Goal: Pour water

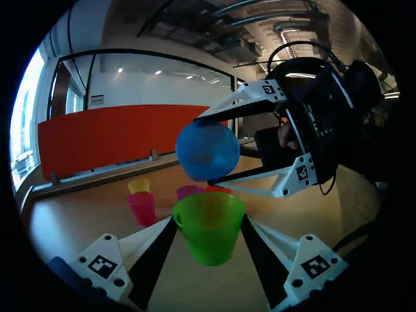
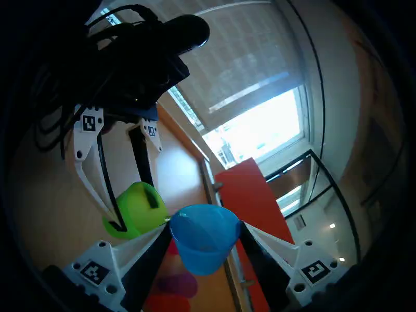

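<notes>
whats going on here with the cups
A person holds a tool in each hand. The left tool grips a green cup upright. The right tool grips a blue cup, tipped sideways just above the green one, as if pouring; I can't make out any water. A yellow cup, pink cup and purple cup stand on the table behind.

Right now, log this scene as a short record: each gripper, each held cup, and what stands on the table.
left gripper: shut on green cup, cup upright
right gripper: shut on blue cup, cup tipped over
relative position: in the left gripper view, blue cup hangs above the green cup's mouth
water: no stream visible; contents cannot be told
table: wooden
standing beyond the green cup: yellow cup, pink cup, purple cup, red cup
</notes>
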